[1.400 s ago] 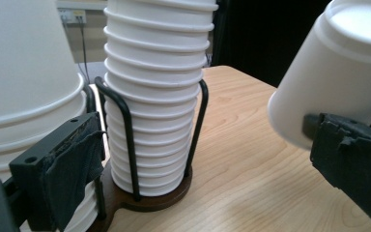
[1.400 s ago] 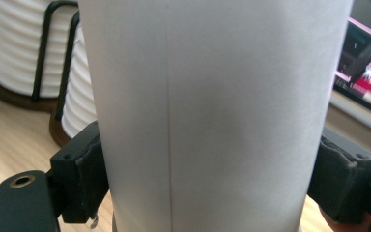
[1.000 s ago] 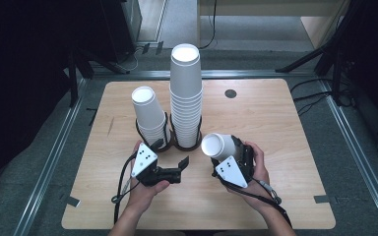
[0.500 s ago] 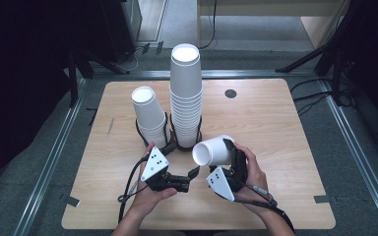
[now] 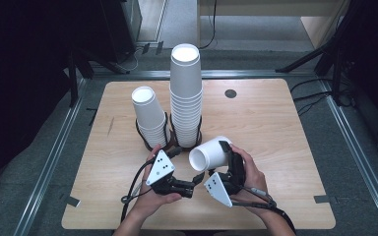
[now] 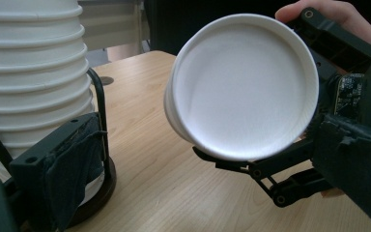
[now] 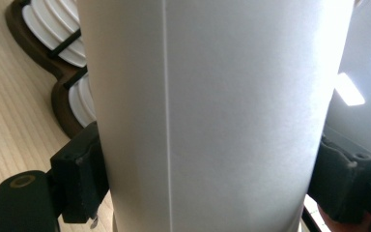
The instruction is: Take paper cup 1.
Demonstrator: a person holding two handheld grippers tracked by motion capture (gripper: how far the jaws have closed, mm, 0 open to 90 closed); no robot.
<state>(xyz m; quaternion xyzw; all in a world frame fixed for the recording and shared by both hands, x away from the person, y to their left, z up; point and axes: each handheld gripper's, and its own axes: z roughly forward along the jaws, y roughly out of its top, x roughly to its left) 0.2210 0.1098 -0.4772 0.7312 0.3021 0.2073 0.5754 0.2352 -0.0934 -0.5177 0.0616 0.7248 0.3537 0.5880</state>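
A white paper cup [image 5: 210, 153], lying sideways above the wooden surface [image 5: 275, 128], is being gripped across its wall by the right claw [image 5: 225, 156], closed on it. The left claw [image 5: 191, 183] is being held open beside it. The thin wall is likely being dented; slippage could send it into the tall cup stack [image 5: 185, 93].

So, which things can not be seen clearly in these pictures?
- Right gripper view: the held cup blocks the table beyond; its rim and base are cut off by the edges.
- Left gripper view: the tall stack is cut off at the top.
- High view: left tongs too small to judge.
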